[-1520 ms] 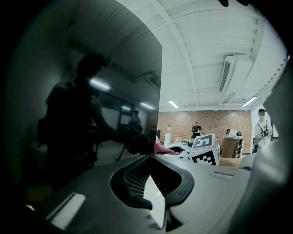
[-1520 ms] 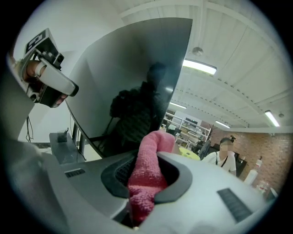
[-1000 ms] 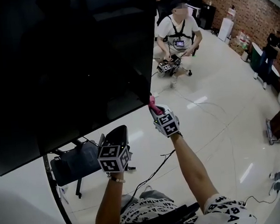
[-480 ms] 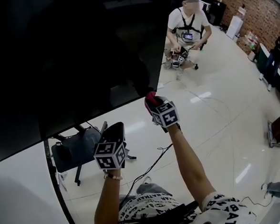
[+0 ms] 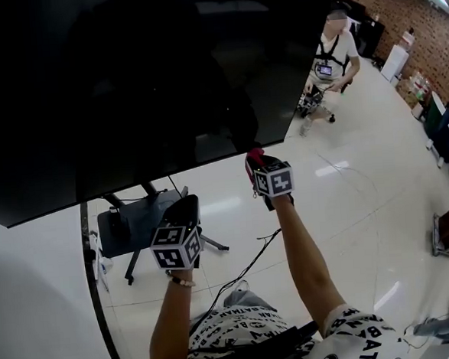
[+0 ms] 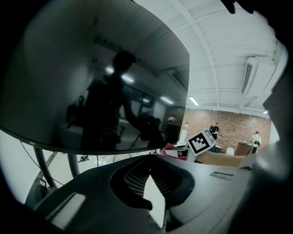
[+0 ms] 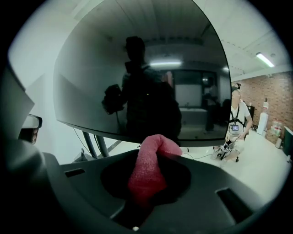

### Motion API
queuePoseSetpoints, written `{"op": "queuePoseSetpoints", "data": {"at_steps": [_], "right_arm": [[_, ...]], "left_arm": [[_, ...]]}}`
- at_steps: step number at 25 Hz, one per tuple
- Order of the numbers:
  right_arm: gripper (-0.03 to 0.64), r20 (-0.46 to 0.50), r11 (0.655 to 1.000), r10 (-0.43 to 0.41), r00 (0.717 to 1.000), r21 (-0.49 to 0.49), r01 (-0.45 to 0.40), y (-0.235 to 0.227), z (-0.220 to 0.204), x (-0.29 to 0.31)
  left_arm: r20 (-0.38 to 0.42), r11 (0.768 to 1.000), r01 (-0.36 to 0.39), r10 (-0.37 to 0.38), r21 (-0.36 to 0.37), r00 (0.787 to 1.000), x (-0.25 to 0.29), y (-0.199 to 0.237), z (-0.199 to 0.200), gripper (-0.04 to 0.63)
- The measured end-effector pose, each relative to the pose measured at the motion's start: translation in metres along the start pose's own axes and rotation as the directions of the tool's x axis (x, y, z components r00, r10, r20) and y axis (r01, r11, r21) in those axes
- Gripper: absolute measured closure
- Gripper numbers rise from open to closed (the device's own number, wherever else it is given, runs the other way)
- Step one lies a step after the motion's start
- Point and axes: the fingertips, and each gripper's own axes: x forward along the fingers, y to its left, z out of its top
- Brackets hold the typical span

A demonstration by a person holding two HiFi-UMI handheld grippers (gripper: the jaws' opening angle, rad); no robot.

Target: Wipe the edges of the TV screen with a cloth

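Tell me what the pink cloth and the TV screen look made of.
The cloth: soft matte fabric, woven or knitted; fine ribbed texture shows and it bends limply. TV screen: glossy dark panel, glass or hard plastic; it mirrors the person and ceiling lights.

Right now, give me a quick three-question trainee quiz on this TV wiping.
1. Fill in: the cloth in the right gripper is ____ in colour.
2. Which edge of the TV is the cloth nearest? A: top. B: bottom. C: left side.
3. True or false: the left gripper holds nothing.
Key: 1 pink; 2 B; 3 true.
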Motion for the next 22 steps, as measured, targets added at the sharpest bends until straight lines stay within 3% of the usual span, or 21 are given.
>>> {"op": "queuePoseSetpoints", "data": {"at_steps": [12, 22], "right_arm": [[0.548, -0.089, 0.998, 0.049, 0.995, 0.045, -0.045, 0.082, 0.009, 0.020], [0.548, -0.097, 0.994, 0.100, 0.990, 0.042, -0.096, 0.155, 0.017, 0.039]], "left_arm": [[0.005, 0.998, -0.059, 0.059, -0.035, 0.998, -0.063, 0.060, -0.005, 0.609], [0.020, 0.991, -0.109, 0.111, -0.082, 0.994, -0.099, 0.109, -0.004, 0.609]]}}
